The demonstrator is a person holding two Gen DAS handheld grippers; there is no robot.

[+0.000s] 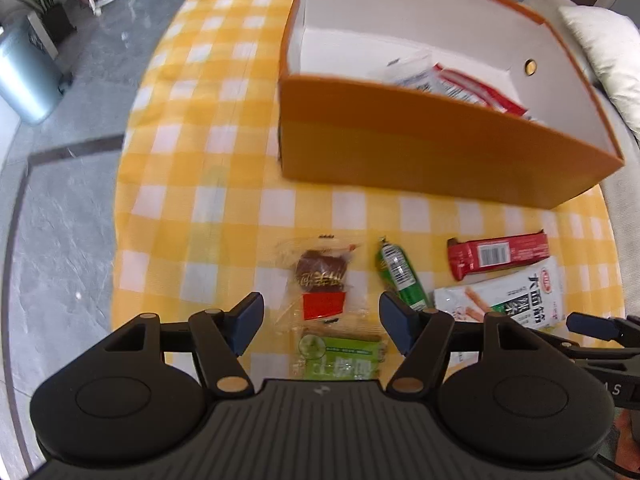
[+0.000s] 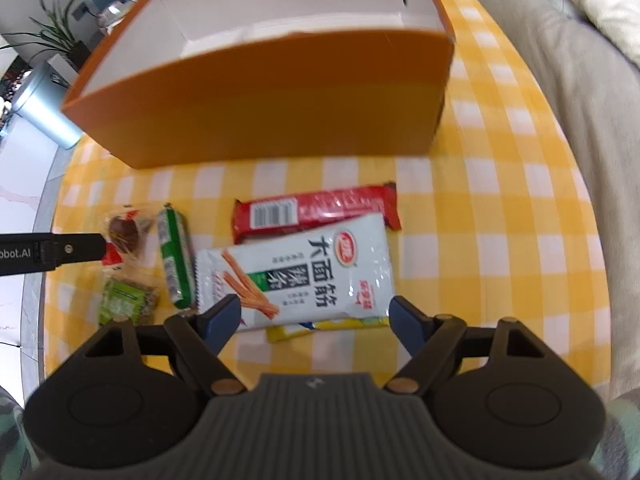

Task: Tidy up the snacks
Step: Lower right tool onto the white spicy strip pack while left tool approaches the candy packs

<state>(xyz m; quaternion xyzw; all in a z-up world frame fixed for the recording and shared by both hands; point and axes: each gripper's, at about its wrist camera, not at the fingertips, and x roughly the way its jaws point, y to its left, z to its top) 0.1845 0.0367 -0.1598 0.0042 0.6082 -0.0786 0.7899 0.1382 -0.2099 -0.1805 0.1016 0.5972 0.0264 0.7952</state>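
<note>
On the counter (image 1: 240,208), under a yellow checked cloth, an orange box (image 1: 420,152) stands behind a row of loose snacks; a few packets (image 1: 452,80) already lie inside it. Left claw (image 1: 322,326) hangs spread and empty above a clear-wrapped brown cake (image 1: 322,276) and a green packet (image 1: 340,360). Right claw (image 2: 316,322) is likewise spread, holding nothing, over a white packet (image 2: 304,272) that overlaps a red bar (image 2: 316,210). A green stick (image 2: 174,256) lies between the two groups.

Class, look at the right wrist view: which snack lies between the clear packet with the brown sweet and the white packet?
The green stick pack lies between the clear packet and the white packet; the right wrist view shows it.
</note>
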